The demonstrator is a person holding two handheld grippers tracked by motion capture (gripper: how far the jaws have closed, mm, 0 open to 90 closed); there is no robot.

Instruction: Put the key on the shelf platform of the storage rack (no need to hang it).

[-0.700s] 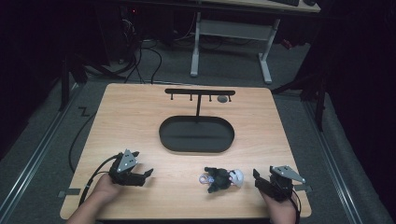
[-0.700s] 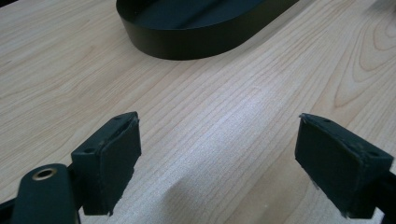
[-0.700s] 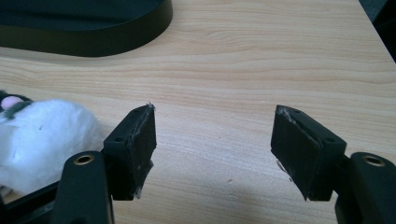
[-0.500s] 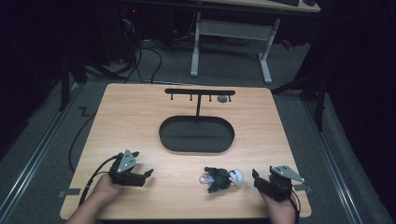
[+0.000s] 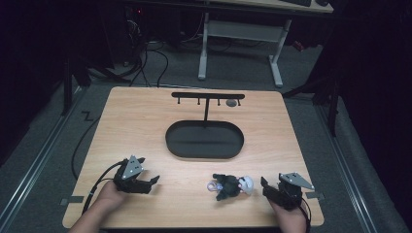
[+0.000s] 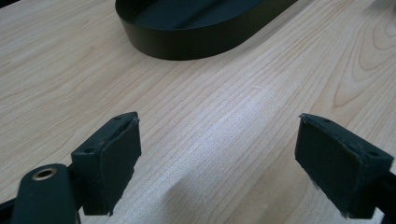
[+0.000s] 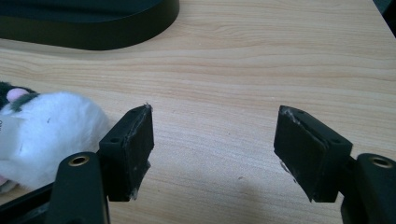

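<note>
Two grippers, one toy, one stand on a single table

One plush toy (image 5: 232, 185) lies on one wooden table (image 5: 145, 121) beside one black oval tray (image 5: 204, 140) with one hook rack (image 5: 208, 95); the left gripper (image 5: 153, 180) and right gripper (image 5: 263, 184) make two.

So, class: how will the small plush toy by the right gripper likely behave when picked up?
The plush toy looks furry and soft, so it probably squashes and flops. It likely weighs little for its size. Lying flat on the table, it seems unlikely to roll.
</note>
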